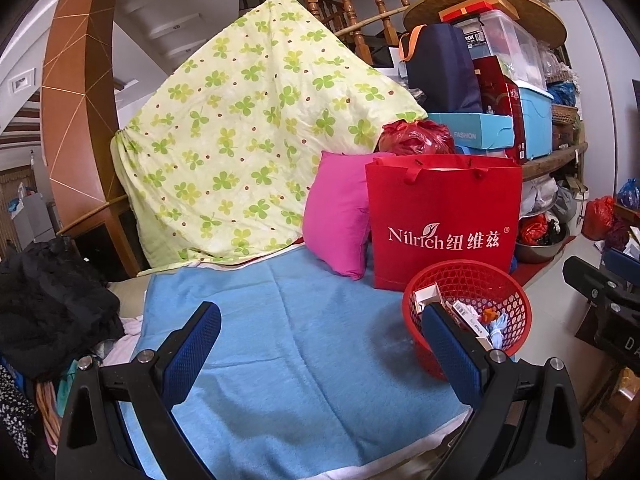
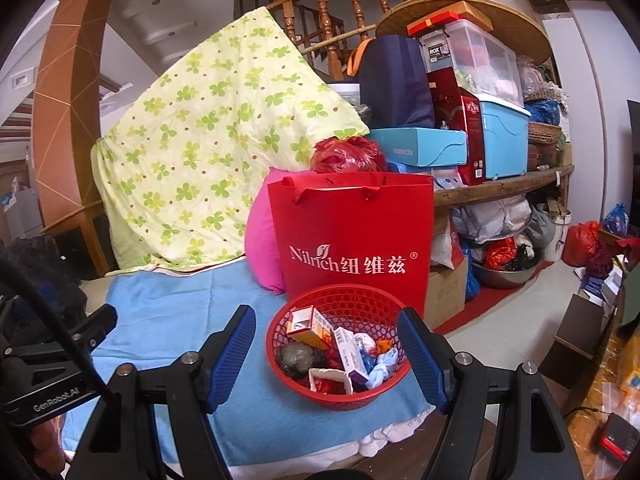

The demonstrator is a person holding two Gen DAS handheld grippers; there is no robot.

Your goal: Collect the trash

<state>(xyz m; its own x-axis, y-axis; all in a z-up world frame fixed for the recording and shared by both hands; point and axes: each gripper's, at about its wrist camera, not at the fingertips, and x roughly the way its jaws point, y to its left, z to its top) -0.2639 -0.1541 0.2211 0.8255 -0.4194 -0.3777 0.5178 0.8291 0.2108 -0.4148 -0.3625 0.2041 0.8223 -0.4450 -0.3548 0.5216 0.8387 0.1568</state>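
A red mesh basket (image 2: 320, 396) stands on the blue towel (image 2: 168, 320) at the bed's near right corner. It holds trash: an orange box (image 2: 308, 326), a white and purple box (image 2: 350, 354), a grey wad (image 2: 296, 356) and crumpled wrappers (image 2: 380, 366). My right gripper (image 2: 326, 326) is open just short of the basket, with its blue pads (image 2: 238, 340) apart from the rim on both sides. My left gripper (image 1: 320, 316) is open over the bare towel (image 1: 300, 340) and holds nothing. In that view the basket (image 1: 500, 280) sits just right of its right finger.
A red Nilrich paper bag (image 2: 352, 236) stands right behind the basket, with a pink pillow (image 2: 260, 240) beside it and a clover-print quilt (image 2: 200, 140) further back. Black clothes (image 1: 52, 300) lie at the left. Shelves stacked with boxes (image 2: 500, 136) and floor clutter fill the right.
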